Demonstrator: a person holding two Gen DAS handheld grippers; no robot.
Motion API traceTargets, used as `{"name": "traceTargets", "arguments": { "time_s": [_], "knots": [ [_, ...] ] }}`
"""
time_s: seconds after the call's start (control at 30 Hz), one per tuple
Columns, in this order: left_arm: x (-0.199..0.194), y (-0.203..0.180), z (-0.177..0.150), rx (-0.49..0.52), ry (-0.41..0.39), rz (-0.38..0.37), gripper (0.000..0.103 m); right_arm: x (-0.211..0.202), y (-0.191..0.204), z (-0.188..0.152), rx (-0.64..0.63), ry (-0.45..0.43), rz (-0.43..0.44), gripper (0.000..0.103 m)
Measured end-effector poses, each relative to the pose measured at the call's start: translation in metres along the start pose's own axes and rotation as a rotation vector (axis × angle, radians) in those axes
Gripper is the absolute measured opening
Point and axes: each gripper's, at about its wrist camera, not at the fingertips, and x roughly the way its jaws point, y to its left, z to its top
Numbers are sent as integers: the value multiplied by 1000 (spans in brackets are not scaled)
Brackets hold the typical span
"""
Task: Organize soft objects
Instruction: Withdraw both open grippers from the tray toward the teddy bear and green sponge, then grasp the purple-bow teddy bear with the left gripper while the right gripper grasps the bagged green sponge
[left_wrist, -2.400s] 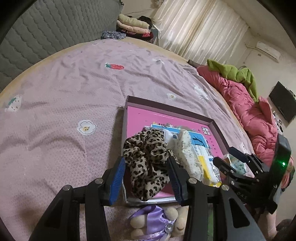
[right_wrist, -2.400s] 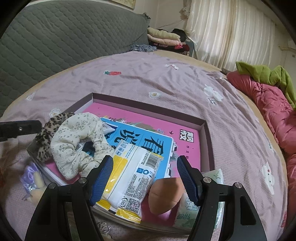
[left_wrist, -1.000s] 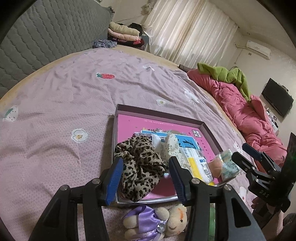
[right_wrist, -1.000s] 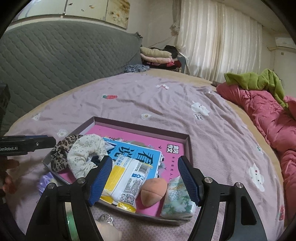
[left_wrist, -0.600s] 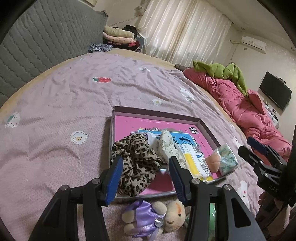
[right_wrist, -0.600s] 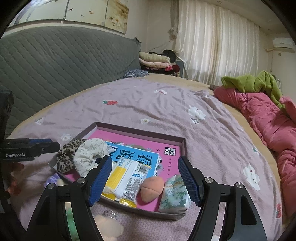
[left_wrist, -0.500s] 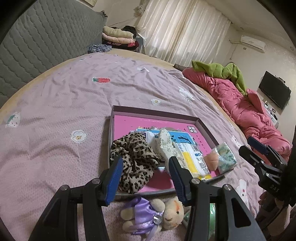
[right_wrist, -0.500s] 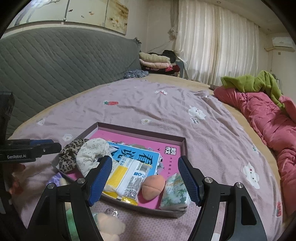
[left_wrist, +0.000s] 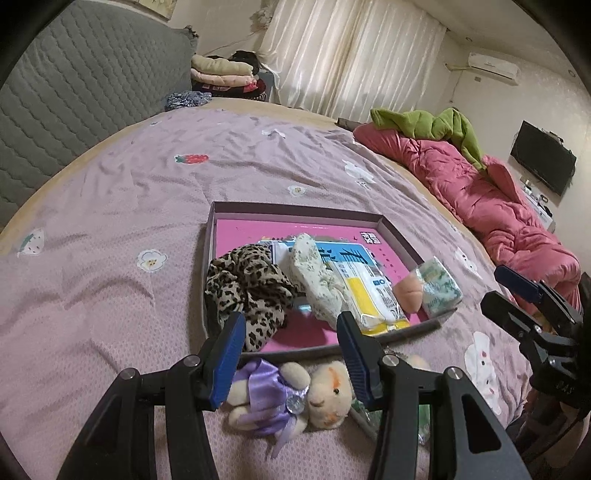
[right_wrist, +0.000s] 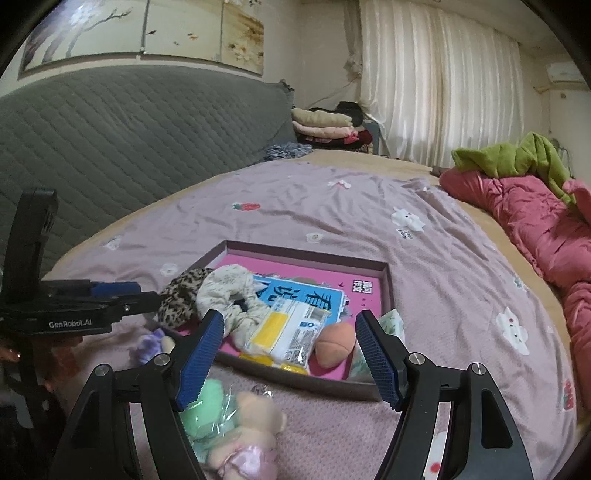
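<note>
The left gripper (right_wrist: 142, 291), seen side-on from the right wrist, carries white lettering "GenRobot.AI" on its black body. In the tray (right_wrist: 306, 256), the blue book cover (right_wrist: 306, 295) shows large white Chinese characters, upside down from here. A small white stamp of characters sits on the pink sheet (right_wrist: 364, 284) beside it, too small to read.

The left wrist view looks forward and down across the bed (left_wrist: 110, 206) from the near edge, close over the tray (left_wrist: 295, 213), facing the curtains (left_wrist: 354, 55). The right wrist view sits a little further back and lower, angled toward the headboard (right_wrist: 129, 147). Both share the tray (right_wrist: 306, 258), and each catches the other hand-held gripper at its side.
</note>
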Motion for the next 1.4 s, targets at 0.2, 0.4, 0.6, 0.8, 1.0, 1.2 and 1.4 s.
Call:
{"name": "traceTargets", "arguments": {
  "time_s": [0.2, 0.4, 0.6, 0.8, 1.0, 1.2, 1.4],
  "knots": [
    [-3, -3, -5, 2, 13, -1, 51, -8, 5, -6, 6, 1, 45, 75],
    [-11, -9, -12, 18, 20, -1, 51, -12, 16, -12, -20, 11, 74, 75],
    [-15, -12, -22, 23, 47, -7, 51, -16, 26, -18, -32, 20, 112, 75],
    [-13, -12, -30, 14, 81, -36, 51, -16, 35, -24, -59, 38, 136, 75],
    [-5, -15, -37, 23, 123, -41, 51, -11, 42, -28, -91, 59, 137, 75],
    [2, -7, -40, -11, 150, -28, 52, -2, 43, -32, -95, 91, 141, 75],
    [10, 0, -42, -19, 188, -25, 54, 3, 44, -34, -114, 101, 140, 75]
  ]
}}
